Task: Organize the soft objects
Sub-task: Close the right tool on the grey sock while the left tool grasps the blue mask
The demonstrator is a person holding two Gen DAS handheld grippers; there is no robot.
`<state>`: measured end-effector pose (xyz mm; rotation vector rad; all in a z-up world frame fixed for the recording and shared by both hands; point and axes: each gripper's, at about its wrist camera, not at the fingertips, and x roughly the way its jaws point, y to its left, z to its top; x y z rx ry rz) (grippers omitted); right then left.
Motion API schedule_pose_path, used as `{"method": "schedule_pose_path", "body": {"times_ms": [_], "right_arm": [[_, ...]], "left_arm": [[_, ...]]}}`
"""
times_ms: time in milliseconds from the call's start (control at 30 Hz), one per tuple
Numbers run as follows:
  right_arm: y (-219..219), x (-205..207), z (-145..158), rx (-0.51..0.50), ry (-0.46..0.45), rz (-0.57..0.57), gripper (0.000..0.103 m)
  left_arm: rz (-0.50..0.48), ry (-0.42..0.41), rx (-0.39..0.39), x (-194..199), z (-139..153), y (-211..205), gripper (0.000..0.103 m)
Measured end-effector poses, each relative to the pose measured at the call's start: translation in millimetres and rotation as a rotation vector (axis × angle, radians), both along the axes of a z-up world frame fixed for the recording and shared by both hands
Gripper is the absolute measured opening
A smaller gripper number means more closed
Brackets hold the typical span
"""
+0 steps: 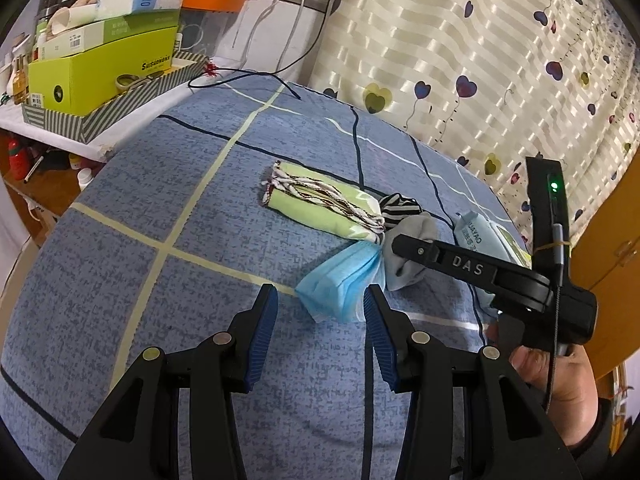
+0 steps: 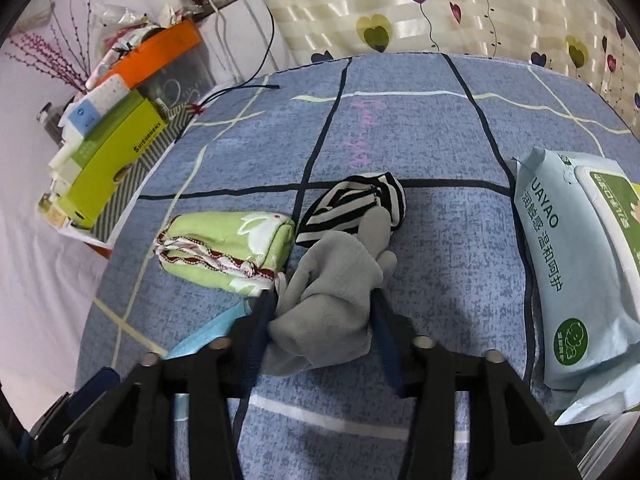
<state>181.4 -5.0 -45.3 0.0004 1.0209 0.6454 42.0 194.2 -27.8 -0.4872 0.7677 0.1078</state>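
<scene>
Left hand-held gripper (image 1: 320, 300) hovering low over the bed (image 1: 160, 200), fingers spread wide, nothing between them, tips just short of the blue face mask (image 1: 340, 284). Right hand-held gripper (image 2: 324, 304) angled in from the right (person's hand (image 1: 560, 376) gripping its handle at the frame edge), pads pressed on both sides of the grey sock (image 2: 332, 292), so clamped on it. Grey sock bunched and crumpled, resting on the bedsheet, top end touching the black-and-white striped sock (image 2: 356, 204), also balled up. Folded green cloth (image 2: 228, 248) with white rabbit print and red-and-white stitched trim lying just left of the socks, flat and neat. Blue face mask pleated, one end gathered, tucked beside the grey sock and the green cloth. Pale blue wet-wipes pack (image 2: 580, 272) to the right of the socks, apart from them. Cluttered shelf with a lime-green box (image 1: 100, 72) off the bed's left side.
</scene>
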Motion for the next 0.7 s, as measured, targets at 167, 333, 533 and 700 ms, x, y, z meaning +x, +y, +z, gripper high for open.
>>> {"method": "schedule_pose_path", "body": {"times_ms": [167,333,533,700], "right_arm": [[-16.6,-5.8,8.8,0.017,-0.01,-0.005,0.034],[-31.4,-18.8,25.6,0.046,-0.04,0.007,0.034],[-39.5,-31.2,40.8,0.072,-0.066,0.029,0.034],[-41.9,-31.6,41.8,0.077,-0.062,0.035,0.034]], "left_arm": [[-0.03,-0.005,0.003,4.1,2.1,-3.6,0.046],[-0.083,0.004,0.035,18.0,3.8,-9.7,0.046],[-0.122,0.045,0.089,40.2,-2.0,-15.8,0.046],[-0.133,0.067,0.127,50.9,-8.3,-17.8,0.046]]}}
